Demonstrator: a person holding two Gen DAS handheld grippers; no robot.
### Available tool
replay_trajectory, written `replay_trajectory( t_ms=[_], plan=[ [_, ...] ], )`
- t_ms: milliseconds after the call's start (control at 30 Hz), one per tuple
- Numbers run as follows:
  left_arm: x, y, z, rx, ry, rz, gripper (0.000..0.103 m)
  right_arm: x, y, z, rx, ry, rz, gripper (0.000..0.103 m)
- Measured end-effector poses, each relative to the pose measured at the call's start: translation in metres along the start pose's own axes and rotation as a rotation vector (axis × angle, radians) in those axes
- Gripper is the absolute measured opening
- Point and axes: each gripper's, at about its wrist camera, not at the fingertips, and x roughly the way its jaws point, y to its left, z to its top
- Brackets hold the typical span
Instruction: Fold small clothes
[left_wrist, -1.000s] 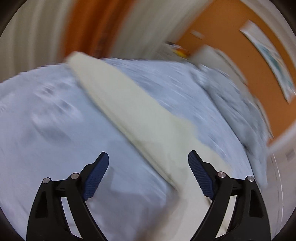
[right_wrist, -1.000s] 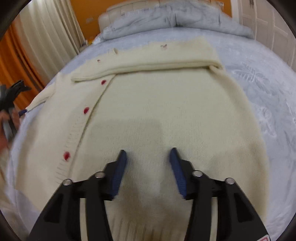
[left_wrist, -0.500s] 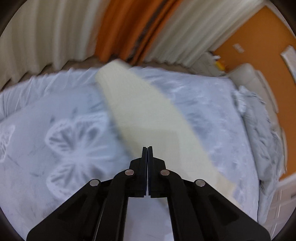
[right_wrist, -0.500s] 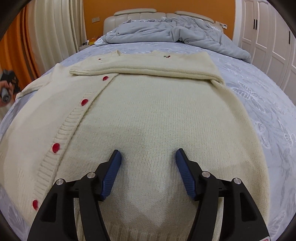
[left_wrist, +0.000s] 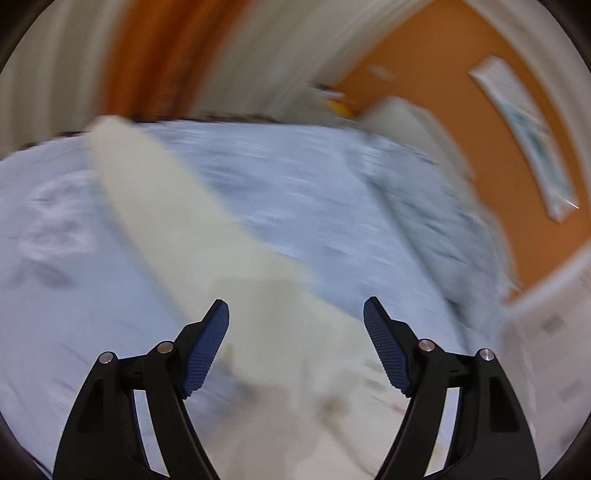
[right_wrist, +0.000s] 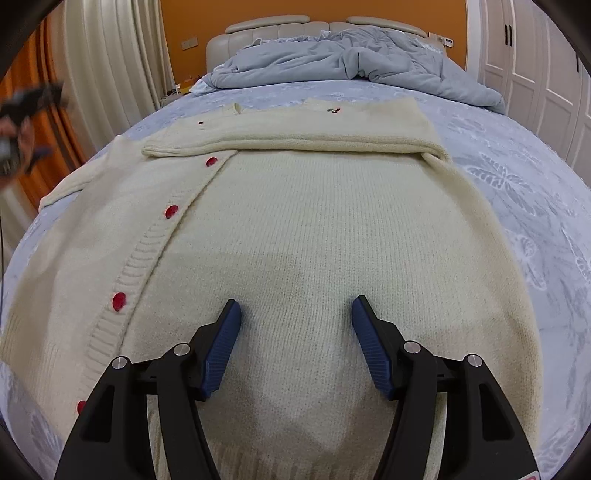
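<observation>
A cream knitted cardigan (right_wrist: 314, 229) with red buttons (right_wrist: 171, 212) lies flat on the bed. One sleeve (right_wrist: 295, 138) is folded across its top. My right gripper (right_wrist: 295, 314) is open and empty, low over the cardigan's lower body. In the blurred left wrist view the other sleeve (left_wrist: 159, 199) stretches away across the sheet. My left gripper (left_wrist: 295, 314) is open above the near end of that sleeve and holds nothing. The left gripper also shows blurred at the left edge of the right wrist view (right_wrist: 26, 110).
The bed sheet (right_wrist: 517, 177) is pale blue with a butterfly print. A crumpled grey-blue duvet (right_wrist: 351, 66) lies by the headboard (right_wrist: 280, 29). Cream and orange curtains (right_wrist: 92, 81) hang on the left, white wardrobe doors (right_wrist: 535, 66) on the right.
My left gripper was shut half a second ago and has opened, swinging over the sleeve. My right gripper has opened slightly wider and the view has pulled back over the cardigan.
</observation>
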Motion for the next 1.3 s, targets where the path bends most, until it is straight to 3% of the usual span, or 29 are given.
replay_trajectory(
  t_ms=[67, 167, 233, 300, 333, 367, 433, 533, 600, 667, 733, 767, 867, 900, 967, 1033, 1167, 1233, 1300],
  plan=[
    [0.013, 0.035, 0.022, -0.018, -0.008, 0.107, 0.08, 0.001, -0.001, -0.001, 0.001, -0.003, 0.004, 0.061],
    [0.042, 0.093, 0.062, -0.058, 0.027, 0.284, 0.08, 0.001, -0.001, -0.002, -0.004, -0.009, -0.002, 0.062],
    [0.05, 0.116, 0.071, -0.118, 0.031, 0.3, 0.079, 0.002, -0.001, -0.002, -0.007, -0.01, -0.006, 0.062],
    [0.066, 0.138, 0.079, -0.192, 0.078, 0.288, 0.054, 0.002, -0.001, -0.002, -0.009, -0.01, -0.008, 0.063],
    [0.07, 0.14, 0.081, -0.201, 0.093, 0.294, 0.027, 0.003, 0.0, -0.003, -0.012, -0.011, -0.011, 0.063],
    [0.073, 0.139, 0.084, -0.205, 0.094, 0.274, 0.012, 0.003, 0.0, -0.003, -0.015, -0.011, -0.014, 0.063],
    [0.066, 0.124, 0.083, -0.169, 0.06, 0.273, 0.011, 0.003, 0.0, -0.003, -0.014, -0.011, -0.013, 0.063],
    [0.038, 0.065, 0.081, -0.006, -0.042, 0.186, 0.01, 0.003, 0.001, -0.003, -0.015, -0.012, -0.014, 0.064],
    [0.013, 0.02, 0.073, 0.088, -0.074, 0.059, 0.01, 0.004, 0.001, -0.003, -0.014, -0.012, -0.013, 0.064],
    [-0.014, -0.024, 0.05, 0.183, -0.093, -0.061, 0.01, 0.005, 0.002, -0.002, -0.013, -0.013, -0.012, 0.064],
    [-0.035, -0.072, 0.01, 0.296, -0.058, -0.179, 0.01, 0.005, 0.002, -0.002, -0.012, -0.013, -0.012, 0.064],
    [-0.043, -0.098, -0.023, 0.372, -0.018, -0.236, 0.01, 0.005, 0.002, -0.002, -0.011, -0.012, -0.012, 0.064],
    [-0.037, -0.139, -0.112, 0.524, 0.118, -0.286, 0.015, 0.005, 0.0, 0.0, -0.006, -0.005, -0.006, 0.064],
    [-0.029, -0.141, -0.134, 0.526, 0.179, -0.288, 0.019, 0.004, 0.0, 0.001, -0.004, 0.001, -0.004, 0.064],
    [-0.006, -0.124, -0.179, 0.424, 0.356, -0.246, 0.039, 0.002, -0.002, 0.006, 0.006, 0.024, 0.011, 0.064],
    [-0.005, -0.102, -0.191, 0.32, 0.398, -0.221, 0.04, -0.004, -0.006, 0.015, 0.027, 0.062, 0.048, 0.064],
    [-0.034, -0.055, -0.172, 0.171, 0.335, -0.283, 0.077, -0.023, -0.009, 0.048, 0.119, 0.051, 0.173, 0.064],
    [-0.037, -0.034, -0.145, 0.132, 0.29, -0.263, 0.078, -0.019, 0.002, 0.074, 0.13, 0.053, 0.233, 0.064],
    [-0.029, -0.013, -0.123, 0.087, 0.303, -0.212, 0.078, 0.005, 0.026, 0.11, 0.124, 0.109, 0.278, 0.064]
  ],
)
